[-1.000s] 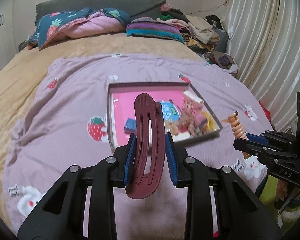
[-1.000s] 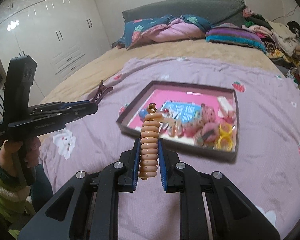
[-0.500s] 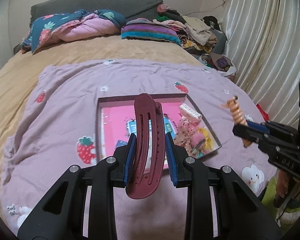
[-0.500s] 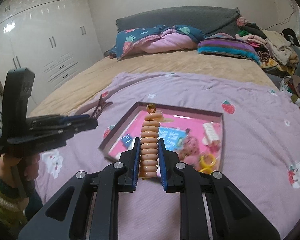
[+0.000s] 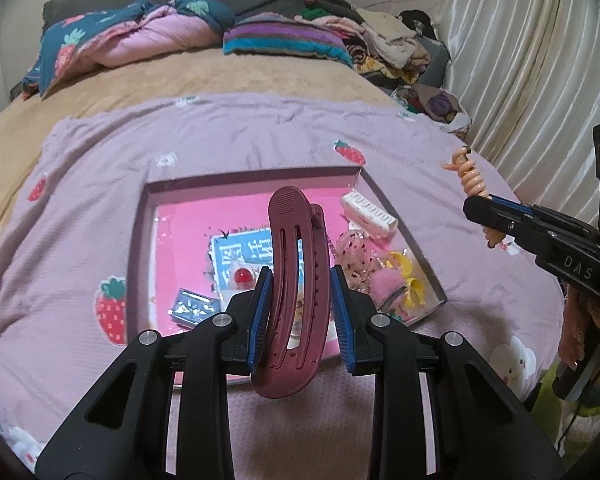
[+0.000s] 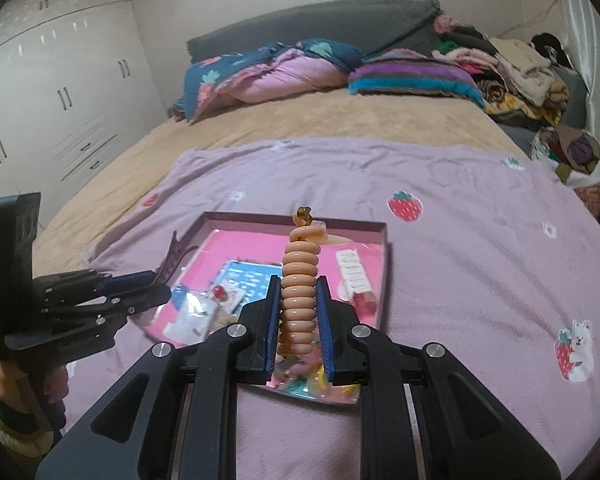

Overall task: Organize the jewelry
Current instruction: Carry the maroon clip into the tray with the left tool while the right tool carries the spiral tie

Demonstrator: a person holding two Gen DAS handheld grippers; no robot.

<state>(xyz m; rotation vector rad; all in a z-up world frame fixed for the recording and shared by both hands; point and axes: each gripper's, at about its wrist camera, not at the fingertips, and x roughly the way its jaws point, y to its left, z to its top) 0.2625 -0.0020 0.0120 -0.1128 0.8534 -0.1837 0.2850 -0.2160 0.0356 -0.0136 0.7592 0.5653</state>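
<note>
Left wrist view: left gripper (image 5: 300,312) clamped mid-length on maroon hair clip (image 5: 296,280), judged light, rigid, slick plastic; right gripper (image 6: 298,320) pinches peach coil tie (image 6: 300,280), judged springy, held at its middle; both hover above pink tray (image 5: 148,200) on soft lilac blanket (image 5: 80,184), bedroom cluttered

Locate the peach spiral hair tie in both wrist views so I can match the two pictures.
Left wrist view: the spiral hair tie is at the right edge, sticking up from the right claw.
Right wrist view: it stands at centre, clamped between the claw's blue pads.
Shared landmark: the pink tray on the strawberry blanket.
</note>
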